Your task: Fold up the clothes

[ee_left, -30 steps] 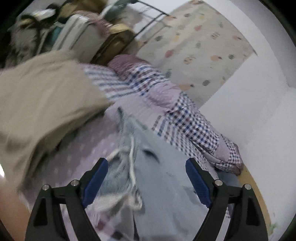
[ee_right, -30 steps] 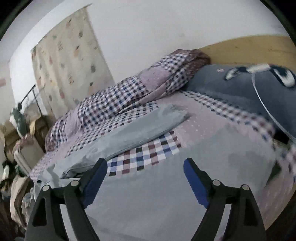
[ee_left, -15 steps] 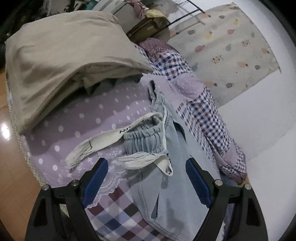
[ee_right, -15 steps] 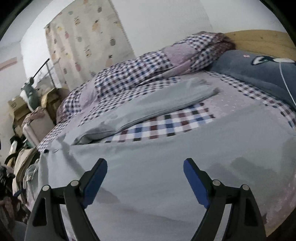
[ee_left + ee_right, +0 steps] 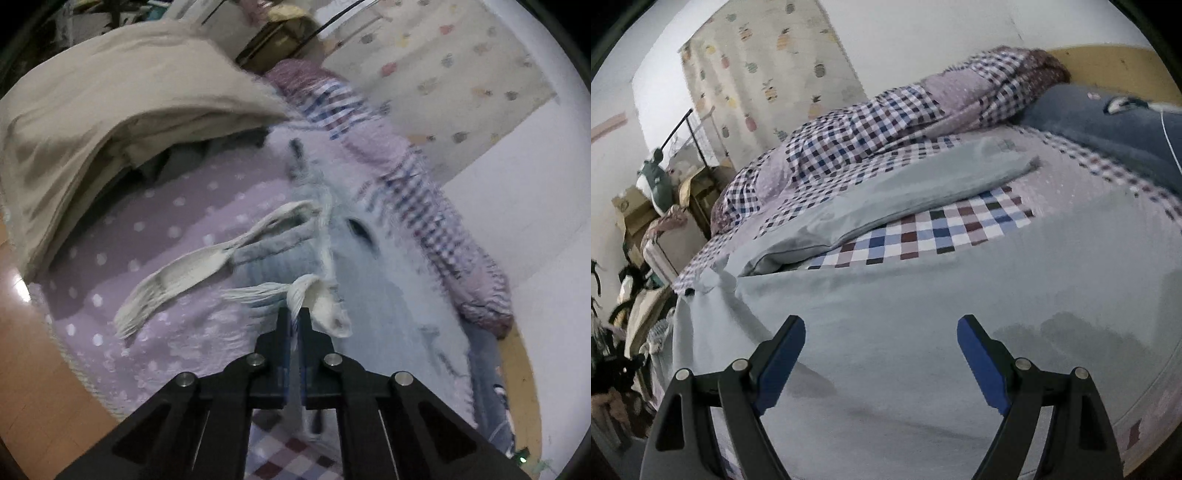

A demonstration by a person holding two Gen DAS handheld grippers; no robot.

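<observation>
Bed [image 5: 1071, 192], one trousers [image 5: 886, 332], two grippers

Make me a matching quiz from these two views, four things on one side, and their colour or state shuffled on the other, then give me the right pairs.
Things:
1. left claw
2. right claw
3. grey trousers
4. folded quilt

States:
A. checked in purple, blue and white, bunched along the wall
B. shut on a pale drawstring
C. open, over plain grey cloth
D. spread flat on the bed, waistband toward the left claw

Pairs: 1-B, 2-C, 3-D, 4-A
</observation>
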